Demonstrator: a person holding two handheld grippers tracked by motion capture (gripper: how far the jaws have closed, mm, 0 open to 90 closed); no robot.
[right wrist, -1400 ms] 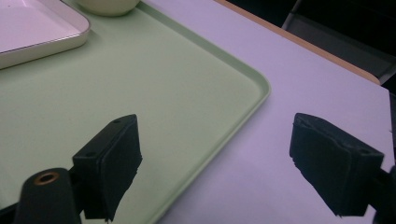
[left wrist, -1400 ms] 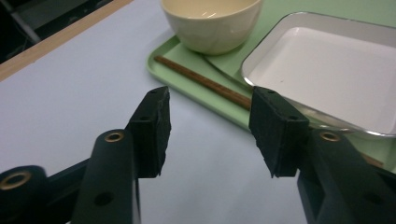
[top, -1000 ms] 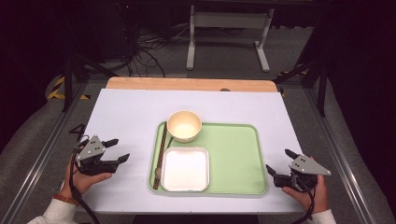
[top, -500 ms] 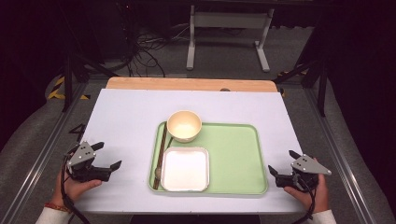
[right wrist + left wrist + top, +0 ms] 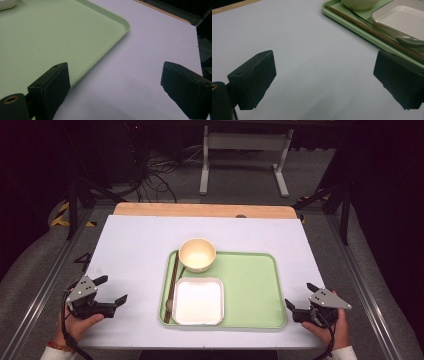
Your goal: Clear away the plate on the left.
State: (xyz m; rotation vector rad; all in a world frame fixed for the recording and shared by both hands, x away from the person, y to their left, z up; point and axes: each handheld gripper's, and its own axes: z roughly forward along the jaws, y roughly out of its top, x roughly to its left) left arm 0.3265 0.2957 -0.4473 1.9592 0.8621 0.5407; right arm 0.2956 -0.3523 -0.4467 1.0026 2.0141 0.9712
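Observation:
A green tray [image 5: 255, 285] lies on the white table, holding a cream bowl [image 5: 197, 254], a white square dish [image 5: 199, 301] and brown chopsticks [image 5: 172, 282] along its left rim. My left gripper [image 5: 112, 289] sits low at the table's near left, apart from the tray. Its jaws have just been opening and stand open with nothing between them. The left gripper view [image 5: 324, 75] shows bare table between the jaws, with the chopsticks [image 5: 367, 27], a spoon [image 5: 409, 42] and the dish [image 5: 404, 18] beyond. My right gripper [image 5: 299, 294] is open beside the tray's right edge [image 5: 110, 47].
The table's wooden back edge [image 5: 200, 210] runs behind the white surface. Dark floor with cables and a metal stand [image 5: 240, 150] lies beyond. Bare white table spreads left of the tray and behind it.
My left hand has drawn back toward the near left corner and sunk a little, its jaws wider apart. The right hand has stayed in place.

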